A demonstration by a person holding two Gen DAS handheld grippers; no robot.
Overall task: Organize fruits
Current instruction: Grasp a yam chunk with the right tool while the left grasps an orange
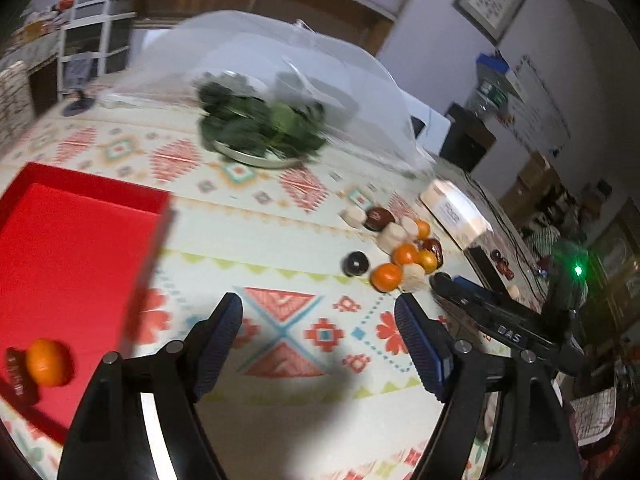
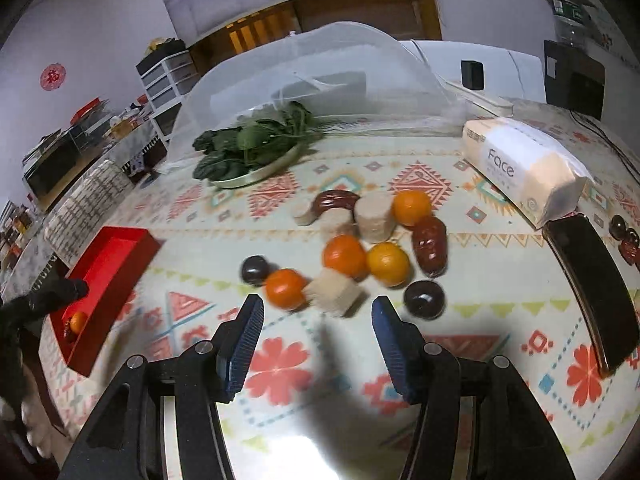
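Tissue pack (image 2: 520, 168) reads "Face"; left gripper (image 1: 320, 332), right gripper (image 2: 318, 328) wide (both empty).

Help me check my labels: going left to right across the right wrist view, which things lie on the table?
Red tray → plate of greens → nearest orange → beige cube → dark red oblong fruit → tissue pack → black phone.

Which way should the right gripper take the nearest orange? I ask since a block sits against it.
Grip the nearest orange across its round middle, coming from above: the tan block touches its right side and a dark fruit sits close on its left. The right gripper is open and empty.
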